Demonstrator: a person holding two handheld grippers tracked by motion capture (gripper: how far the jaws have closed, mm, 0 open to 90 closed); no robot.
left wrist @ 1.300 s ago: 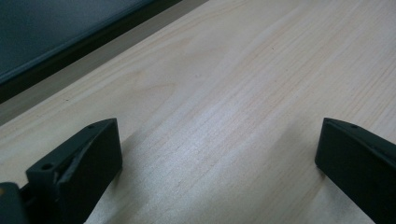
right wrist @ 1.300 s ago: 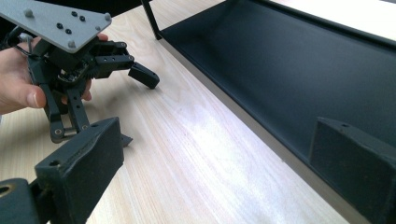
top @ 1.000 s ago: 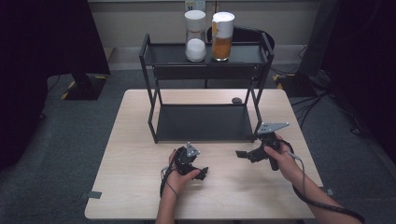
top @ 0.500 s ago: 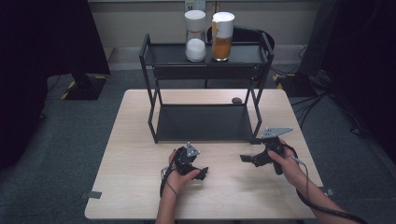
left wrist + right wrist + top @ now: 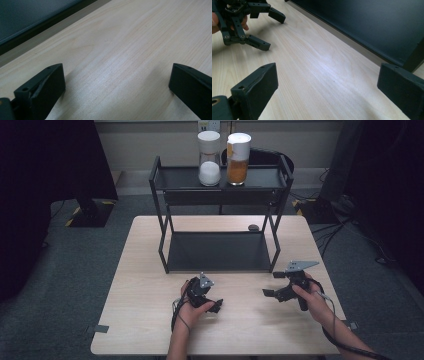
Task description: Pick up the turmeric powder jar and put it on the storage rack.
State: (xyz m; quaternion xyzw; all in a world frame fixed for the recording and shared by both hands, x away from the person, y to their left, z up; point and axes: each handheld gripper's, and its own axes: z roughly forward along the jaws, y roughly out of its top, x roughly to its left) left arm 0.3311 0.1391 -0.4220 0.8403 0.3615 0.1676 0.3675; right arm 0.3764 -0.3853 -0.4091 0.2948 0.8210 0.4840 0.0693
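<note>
Two grippers rest low over the near desk (image 5: pixel 150 320) in the high view: left gripper (image 5: pixel 214 305), right gripper (image 5: pixel 270 293), both in front of the black shelf rack (image 5: pixel 220 251). Left gripper view: jaws spread wide over bare wood. Right gripper view: jaws apart too, empty, the rack just far right.

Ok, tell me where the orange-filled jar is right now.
In the high view the orange-filled jar stands upright on the black rack's top shelf, right of middle, beside the white-filled jar on its left.
</note>
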